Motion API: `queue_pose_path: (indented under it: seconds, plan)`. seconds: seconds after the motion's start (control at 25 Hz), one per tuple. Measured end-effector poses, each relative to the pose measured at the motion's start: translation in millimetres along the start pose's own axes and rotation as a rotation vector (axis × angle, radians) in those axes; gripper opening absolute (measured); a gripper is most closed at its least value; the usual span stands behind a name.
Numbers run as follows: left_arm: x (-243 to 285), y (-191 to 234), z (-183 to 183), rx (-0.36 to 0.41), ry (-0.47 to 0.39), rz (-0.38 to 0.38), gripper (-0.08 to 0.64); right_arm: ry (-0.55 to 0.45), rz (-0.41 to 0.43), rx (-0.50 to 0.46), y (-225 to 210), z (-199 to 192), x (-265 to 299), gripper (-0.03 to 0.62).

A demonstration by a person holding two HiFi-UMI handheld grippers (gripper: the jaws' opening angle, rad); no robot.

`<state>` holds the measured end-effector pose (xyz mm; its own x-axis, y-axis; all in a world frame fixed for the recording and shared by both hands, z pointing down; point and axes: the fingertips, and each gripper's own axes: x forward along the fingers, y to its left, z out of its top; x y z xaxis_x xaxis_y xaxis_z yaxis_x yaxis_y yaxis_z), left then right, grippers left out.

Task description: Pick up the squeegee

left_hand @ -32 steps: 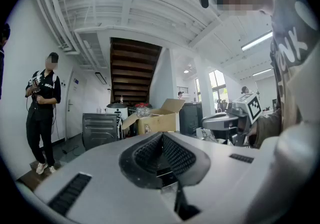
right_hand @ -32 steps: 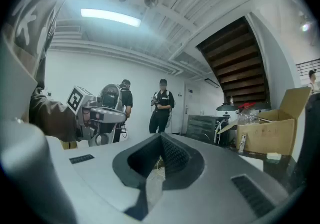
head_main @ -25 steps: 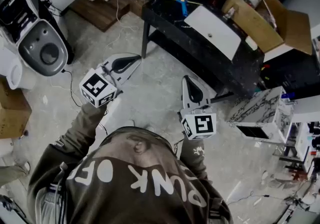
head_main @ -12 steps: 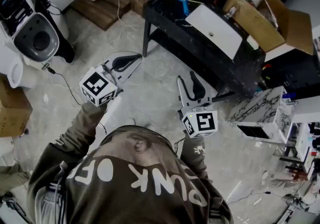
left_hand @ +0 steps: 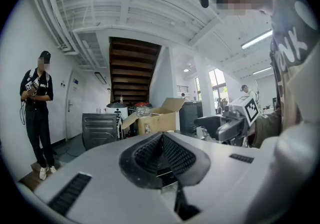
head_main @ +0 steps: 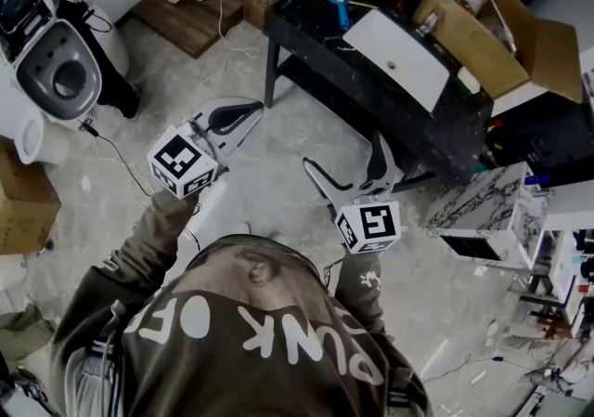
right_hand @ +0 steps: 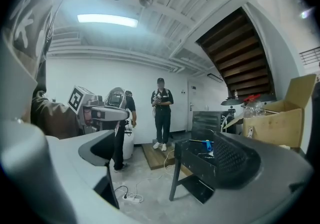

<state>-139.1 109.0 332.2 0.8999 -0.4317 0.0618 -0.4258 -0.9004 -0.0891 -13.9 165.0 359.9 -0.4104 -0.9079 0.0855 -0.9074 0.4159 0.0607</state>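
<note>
Two grippers, both held level, short of the black table (head_main: 316,34). Left gripper (left_hand: 162,138): jaws pressed together, nothing in them. Right gripper (head_main: 342,151): jaws opening into a wide V, only air and floor between them. The squeegee (head_main: 340,12) looks to be the slim yellow-and-blue tool lying on the table top at its upper-left end in the head view, beside a white panel (head_main: 399,58). It is well apart from both grippers and untouched. Step in hand, as I judge it, is the reach with the right gripper. To do it well: keep the jaws wide, come in over the table edge, set the jaws across the handle rather than along it, get a pad on each side before closing, and don't nudge it off the edge. Hard to read: the tool is small and dim, and which end is blade or handle is unclear. In the right gripper view one jaw covers part of the table top. The cardboard box (head_main: 483,25) contents are not readable.
</note>
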Motion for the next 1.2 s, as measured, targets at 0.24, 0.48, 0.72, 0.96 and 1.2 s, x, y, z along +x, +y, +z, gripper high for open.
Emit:
queue_pose_path:
  seconds: [0.24,0.48,0.72,0.96,1.2]
  plan:
    - [8,-5,4,0.008,0.006,0.013,0.005,-0.004,0.001,0.009,-11,-1,-7,0.595]
    - [23,-23,5,0.022,0.016,0.037,0.005,-0.008,0.018,0.001,-25,-6,-22,0.595]
    - [42,-34,1,0.03,0.019,0.047,0.005,-0.009,0.022,-0.005,-46,-13,-31,0.595]
    - [66,-20,-4,0.032,0.019,0.05,0.005,-0.007,0.021,-0.004,-69,-21,-16,0.595]
    - [109,29,-22,0.031,0.017,0.033,0.005,-0.003,0.01,-0.007,-106,-35,38,0.595]
